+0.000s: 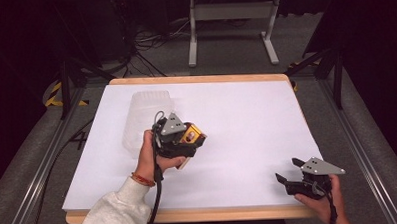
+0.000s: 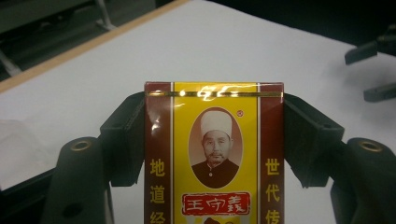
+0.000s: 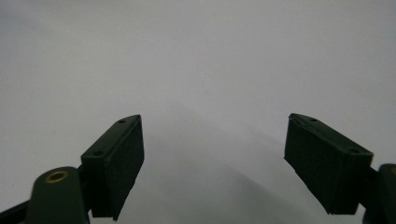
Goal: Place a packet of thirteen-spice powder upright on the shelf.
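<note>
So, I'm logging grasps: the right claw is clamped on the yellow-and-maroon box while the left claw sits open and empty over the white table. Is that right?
The sides are swapped. The left claw is clamped on the yellow-and-maroon box, as the left gripper view shows; the right claw sits open and empty over the white table.

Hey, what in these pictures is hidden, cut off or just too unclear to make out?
- Yellow and red box: its lower part is cut off by the bottom edge of the left gripper view; in the high view the left gripper and hand cover most of it.
- Clear plastic container: high view, too faint against the white table to tell its contents.
- Right gripper: open, nothing between its jaws.
</note>
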Demonstrator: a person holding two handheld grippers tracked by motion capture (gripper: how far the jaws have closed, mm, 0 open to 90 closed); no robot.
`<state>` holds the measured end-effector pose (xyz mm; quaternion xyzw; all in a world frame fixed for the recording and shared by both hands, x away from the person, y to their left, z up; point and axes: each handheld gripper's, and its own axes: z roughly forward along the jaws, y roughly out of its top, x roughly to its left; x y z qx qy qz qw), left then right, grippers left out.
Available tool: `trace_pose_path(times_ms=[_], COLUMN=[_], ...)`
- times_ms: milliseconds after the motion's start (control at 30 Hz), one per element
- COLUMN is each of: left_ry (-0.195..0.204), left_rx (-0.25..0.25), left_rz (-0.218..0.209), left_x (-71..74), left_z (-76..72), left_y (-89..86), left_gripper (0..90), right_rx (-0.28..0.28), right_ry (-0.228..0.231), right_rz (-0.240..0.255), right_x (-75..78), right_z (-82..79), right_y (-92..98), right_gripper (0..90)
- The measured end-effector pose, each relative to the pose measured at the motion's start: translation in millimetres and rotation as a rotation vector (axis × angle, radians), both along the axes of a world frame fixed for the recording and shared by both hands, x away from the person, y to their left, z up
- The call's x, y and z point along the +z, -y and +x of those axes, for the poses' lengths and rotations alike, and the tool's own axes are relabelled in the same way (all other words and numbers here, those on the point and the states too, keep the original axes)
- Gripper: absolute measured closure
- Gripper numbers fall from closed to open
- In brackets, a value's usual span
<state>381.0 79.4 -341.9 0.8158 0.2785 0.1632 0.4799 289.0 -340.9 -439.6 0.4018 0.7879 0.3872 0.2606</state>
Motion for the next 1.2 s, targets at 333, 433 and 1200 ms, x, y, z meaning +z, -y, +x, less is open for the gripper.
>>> trace_pose_path(times_ms=[333,433,1200], left_ry=[-0.006,0.020,0.011], left_rx=[0.101,0.122,0.367], left_rz=[-0.189,-0.211,-0.291], left_x=[15.3,20.8,-8.7], left_z=[12.2,11.1,50.0], left_y=[-41.4,-43.4,-81.3], left_gripper=[32.3,32.3,32.1], right_rx=[0.007,0.008,0.030], right_ry=[-0.009,-0.012,-0.014], right_rz=[-0.003,-0.008,-0.013], right_x=[-2.0,-3.2,-3.4], right_z=[0.7,1.4,0.3], right_y=[-2.8,-3.6,-9.3], right_gripper=[20.7,20.7,20.3])
